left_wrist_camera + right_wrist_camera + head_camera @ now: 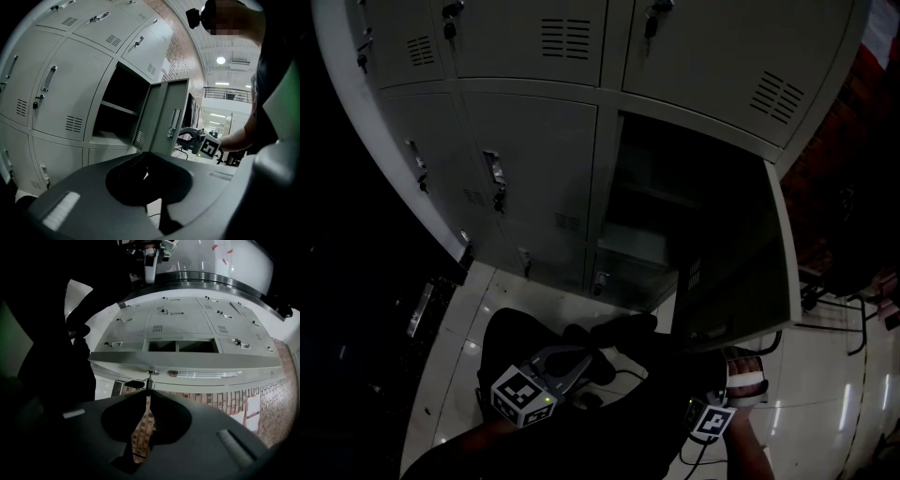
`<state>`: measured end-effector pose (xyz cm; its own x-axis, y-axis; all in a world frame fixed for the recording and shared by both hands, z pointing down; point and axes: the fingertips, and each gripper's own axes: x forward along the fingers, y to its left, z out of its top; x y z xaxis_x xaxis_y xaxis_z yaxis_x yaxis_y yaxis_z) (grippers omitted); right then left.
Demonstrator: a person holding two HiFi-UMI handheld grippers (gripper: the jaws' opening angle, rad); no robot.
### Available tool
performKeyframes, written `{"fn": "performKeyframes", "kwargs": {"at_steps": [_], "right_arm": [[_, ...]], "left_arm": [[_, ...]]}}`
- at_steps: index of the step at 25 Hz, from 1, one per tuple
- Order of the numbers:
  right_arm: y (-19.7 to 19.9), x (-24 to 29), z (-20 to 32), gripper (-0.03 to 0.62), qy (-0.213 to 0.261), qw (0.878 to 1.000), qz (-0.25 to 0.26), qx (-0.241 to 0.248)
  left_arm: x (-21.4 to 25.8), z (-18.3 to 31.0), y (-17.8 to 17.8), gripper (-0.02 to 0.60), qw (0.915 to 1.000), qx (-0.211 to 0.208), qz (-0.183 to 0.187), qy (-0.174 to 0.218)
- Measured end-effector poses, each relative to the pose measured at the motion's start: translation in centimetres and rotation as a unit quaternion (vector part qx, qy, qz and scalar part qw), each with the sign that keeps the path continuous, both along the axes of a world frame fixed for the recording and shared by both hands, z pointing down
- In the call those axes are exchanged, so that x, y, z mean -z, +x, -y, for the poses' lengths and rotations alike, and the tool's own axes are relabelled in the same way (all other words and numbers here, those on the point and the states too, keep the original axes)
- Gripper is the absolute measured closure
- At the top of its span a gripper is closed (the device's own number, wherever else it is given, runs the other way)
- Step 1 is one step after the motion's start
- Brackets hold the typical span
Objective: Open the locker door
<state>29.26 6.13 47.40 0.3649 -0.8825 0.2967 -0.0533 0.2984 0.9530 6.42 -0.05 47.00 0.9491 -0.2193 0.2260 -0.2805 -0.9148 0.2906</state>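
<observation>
A grey locker door (733, 272) stands swung open on a dark compartment with a shelf (649, 197). The left gripper view shows the same door (161, 117) edge-on, with its handle (174, 123). My right gripper (183, 139) reaches the door just below that handle. In the right gripper view its jaws (148, 393) are closed to a thin slit around the stem of a key (148, 381) that sticks out of the door's lock. My left gripper (581, 367) hangs low in front of the lockers, its jaws (146, 174) shut with nothing between them.
Shut lockers (530, 159) with handles and hanging keys fill the wall to the left and above. A brick wall (839, 141) lies to the right. Chair legs (834, 314) stand on the pale tiled floor (811, 394) by the open door.
</observation>
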Motion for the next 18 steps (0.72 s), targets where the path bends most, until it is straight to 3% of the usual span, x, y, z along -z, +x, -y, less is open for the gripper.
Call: {"fn": "performKeyframes", "kwargs": {"at_steps": [3,6,11,18], "right_arm": [[-0.2,0.1,-0.8,0.563,0.003,0.999,0.035,-0.006],[-1.1,1.2,-2.1,0.563,0.016,0.989,0.144,-0.032],[-4.5,1.7,-4.3,0.591,0.015,0.935,0.349,-0.061],[-11.8,2.3,-1.7,0.591,-0.013,0.871,0.492,0.002]], "left_arm": [[0.1,0.0,0.0,0.569,1.0,0.002,-0.001,0.001],[0.0,0.1,-0.1,0.57,1.0,0.003,-0.001,0.001],[0.1,0.0,-0.1,0.569,1.0,0.001,-0.005,0.001],[0.8,-0.2,-0.1,0.571,0.9999,0.0,-0.014,0.005]]}}
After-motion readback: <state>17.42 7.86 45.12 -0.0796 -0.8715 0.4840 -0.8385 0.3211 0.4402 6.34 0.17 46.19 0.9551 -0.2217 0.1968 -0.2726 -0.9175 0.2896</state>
